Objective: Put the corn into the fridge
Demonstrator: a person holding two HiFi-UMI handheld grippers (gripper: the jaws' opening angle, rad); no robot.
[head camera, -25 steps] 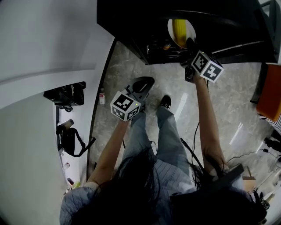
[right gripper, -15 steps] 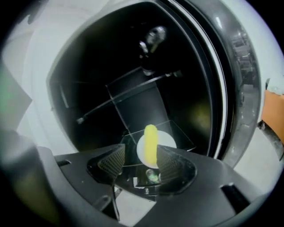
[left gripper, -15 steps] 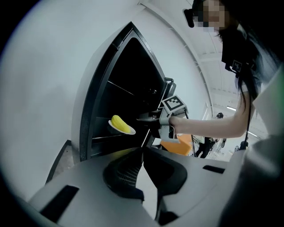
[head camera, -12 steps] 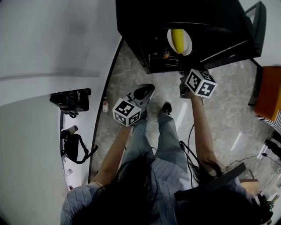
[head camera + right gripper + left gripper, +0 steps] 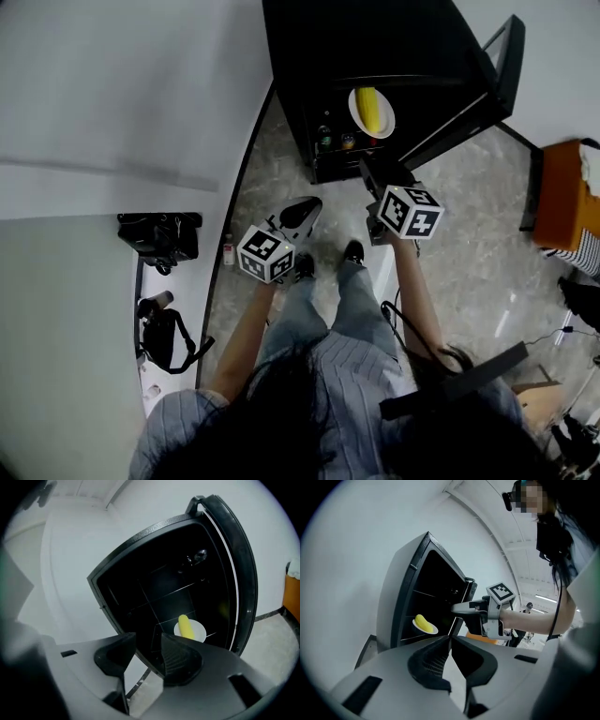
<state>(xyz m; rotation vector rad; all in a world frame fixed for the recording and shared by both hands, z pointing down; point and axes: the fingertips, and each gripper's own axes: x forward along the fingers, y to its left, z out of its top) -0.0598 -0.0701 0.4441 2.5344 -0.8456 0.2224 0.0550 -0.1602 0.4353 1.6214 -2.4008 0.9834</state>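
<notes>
The yellow corn [image 5: 372, 110] lies on a white plate [image 5: 388, 122] on a shelf inside the open black fridge [image 5: 356, 47]. My right gripper [image 5: 375, 174] hangs just in front of the fridge opening, apart from the plate. In the right gripper view its jaws [image 5: 147, 641] are closing with a gap and nothing between them; the corn [image 5: 186, 626] shows beyond. My left gripper [image 5: 305, 208] is lower left, over the floor, shut and empty. The left gripper view shows its jaw tips [image 5: 450, 638] meeting, the corn [image 5: 423, 622] and the right gripper [image 5: 461, 607] ahead.
The fridge door [image 5: 497, 70] stands wide open at the right. Drink bottles [image 5: 333, 141] sit on a lower shelf. Dark bags [image 5: 159, 234] lie along the white wall at left, and an orange box [image 5: 567, 202] stands at right. Cables [image 5: 534, 333] cross the marble floor.
Both grippers have drawn back from the fridge toward the person and risen. The right one has left the plate, which stays on the shelf with the corn.
</notes>
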